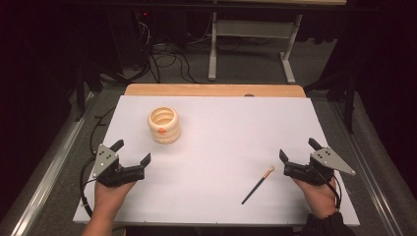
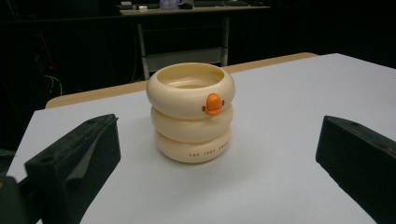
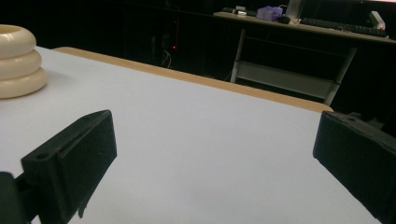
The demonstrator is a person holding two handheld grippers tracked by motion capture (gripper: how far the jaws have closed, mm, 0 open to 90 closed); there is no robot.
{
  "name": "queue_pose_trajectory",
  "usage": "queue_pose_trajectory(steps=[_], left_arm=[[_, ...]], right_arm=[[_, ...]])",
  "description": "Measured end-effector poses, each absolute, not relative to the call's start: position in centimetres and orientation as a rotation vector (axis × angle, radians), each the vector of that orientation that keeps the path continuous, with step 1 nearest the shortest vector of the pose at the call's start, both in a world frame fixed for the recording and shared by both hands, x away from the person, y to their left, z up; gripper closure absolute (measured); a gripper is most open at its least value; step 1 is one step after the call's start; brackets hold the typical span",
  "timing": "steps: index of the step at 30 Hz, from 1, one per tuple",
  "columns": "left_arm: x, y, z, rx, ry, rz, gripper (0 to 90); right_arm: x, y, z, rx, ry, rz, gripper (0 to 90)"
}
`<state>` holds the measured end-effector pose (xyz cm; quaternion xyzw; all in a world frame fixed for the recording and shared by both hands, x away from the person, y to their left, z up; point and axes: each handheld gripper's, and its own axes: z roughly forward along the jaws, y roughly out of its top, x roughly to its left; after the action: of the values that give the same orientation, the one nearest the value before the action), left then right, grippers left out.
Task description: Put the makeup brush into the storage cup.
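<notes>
A cream ringed holder with an orange knob stands upright on the white table top, left of centre. A thin dark brush with an orange tip lies flat near the front right. My left gripper is open at the front left, its jaws wide apart and aimed at the holder, which stands a short way ahead. My right gripper is open at the front right, just right of the brush, with nothing between its jaws. The holder appears at the far left of the right gripper view.
The wooden table edge runs along the back of the white top. Beyond it stand a metal-legged desk and cables on the dark floor. Metal rails run along both sides of the table.
</notes>
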<state>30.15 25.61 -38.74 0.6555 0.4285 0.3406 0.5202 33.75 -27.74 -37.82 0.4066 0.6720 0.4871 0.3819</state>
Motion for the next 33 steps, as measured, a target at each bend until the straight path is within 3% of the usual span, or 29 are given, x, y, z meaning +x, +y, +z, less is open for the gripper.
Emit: queue_pose_trajectory(steps=[33], left_arm=[[30.2,25.6,-38.9,1.578,1.028,0.804,0.5]], right_arm=[[34.6,-26.9,-39.1,1.140,1.859,1.075,1.1]])
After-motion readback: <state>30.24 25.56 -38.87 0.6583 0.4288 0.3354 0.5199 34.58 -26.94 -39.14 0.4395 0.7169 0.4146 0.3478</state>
